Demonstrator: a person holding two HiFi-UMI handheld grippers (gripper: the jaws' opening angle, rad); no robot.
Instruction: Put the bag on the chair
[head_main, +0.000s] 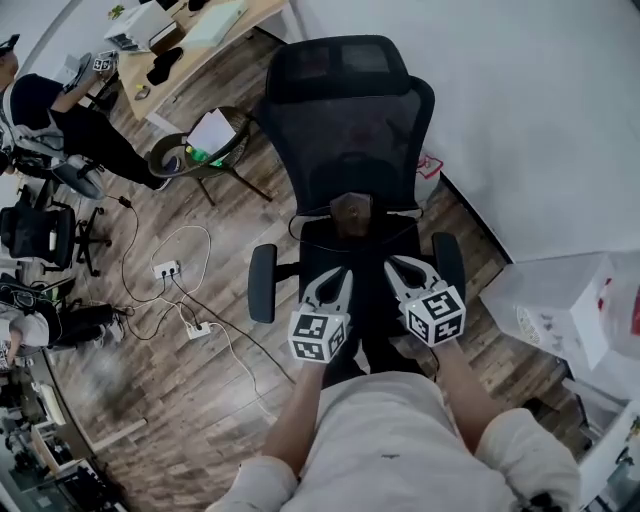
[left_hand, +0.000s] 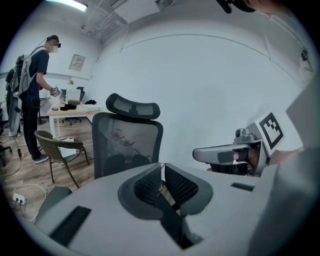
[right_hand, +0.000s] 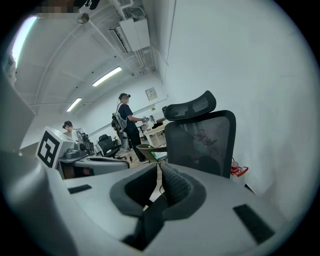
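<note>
A black mesh office chair (head_main: 345, 120) stands in front of me against the white wall. A small brown bag (head_main: 352, 211) lies on its seat close to the backrest, with a thin dark strap trailing around it. Both grippers hover over the front of the seat, short of the bag and apart from it. My left gripper (head_main: 338, 275) has its fingertips together with nothing between them, as the left gripper view (left_hand: 161, 166) confirms. My right gripper (head_main: 398, 266) is beside it, its tips likewise meeting on nothing (right_hand: 159, 166). Both gripper views face the chair's backrest (left_hand: 127, 140) (right_hand: 202, 135); the bag is hidden in them.
A wicker chair (head_main: 200, 150) holding papers stands to the left behind the office chair. Cables and power strips (head_main: 168, 268) lie on the wooden floor. A desk (head_main: 190, 30) and people are at the far left. White boxes (head_main: 565, 305) stand at the right.
</note>
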